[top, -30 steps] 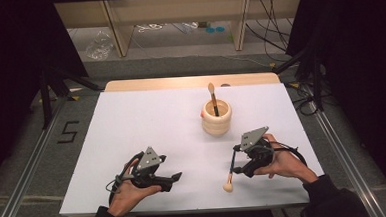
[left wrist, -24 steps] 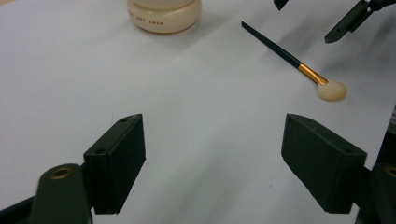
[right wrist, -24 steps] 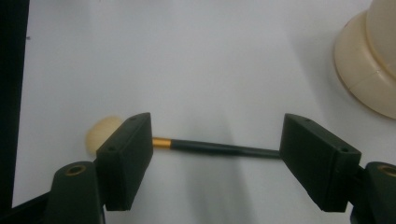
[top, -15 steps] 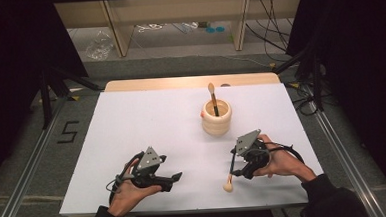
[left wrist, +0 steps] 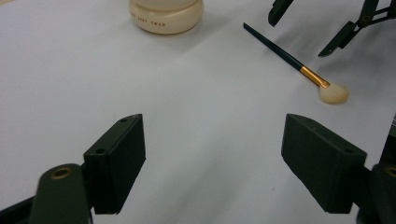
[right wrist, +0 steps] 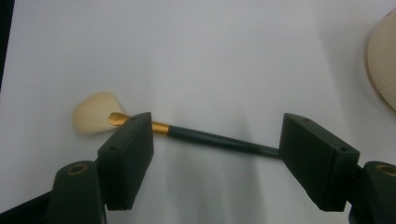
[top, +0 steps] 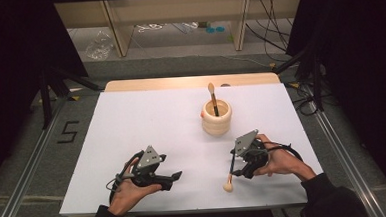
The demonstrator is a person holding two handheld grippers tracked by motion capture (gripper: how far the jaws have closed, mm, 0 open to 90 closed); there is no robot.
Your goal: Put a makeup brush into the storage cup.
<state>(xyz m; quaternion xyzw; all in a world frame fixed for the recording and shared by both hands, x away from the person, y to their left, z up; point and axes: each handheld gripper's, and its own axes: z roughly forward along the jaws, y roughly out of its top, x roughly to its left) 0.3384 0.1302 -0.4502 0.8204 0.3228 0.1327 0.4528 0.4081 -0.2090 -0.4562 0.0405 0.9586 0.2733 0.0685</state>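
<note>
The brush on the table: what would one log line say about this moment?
right gripper: open, fingers straddling loose brush | brush: flat on white table | left gripper: open, holding nothing | holder: one brush inside

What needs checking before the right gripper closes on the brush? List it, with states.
1. Right gripper open: ok.
2. Loose brush lying flat on the white table: ok.
3. Handle between the fingers: cannot tell; it runs across the gap from finger to finger.
4. Cream holder upright, one brush already in it: ok.
5. Left gripper open, apart from the loose brush: ok.
</note>
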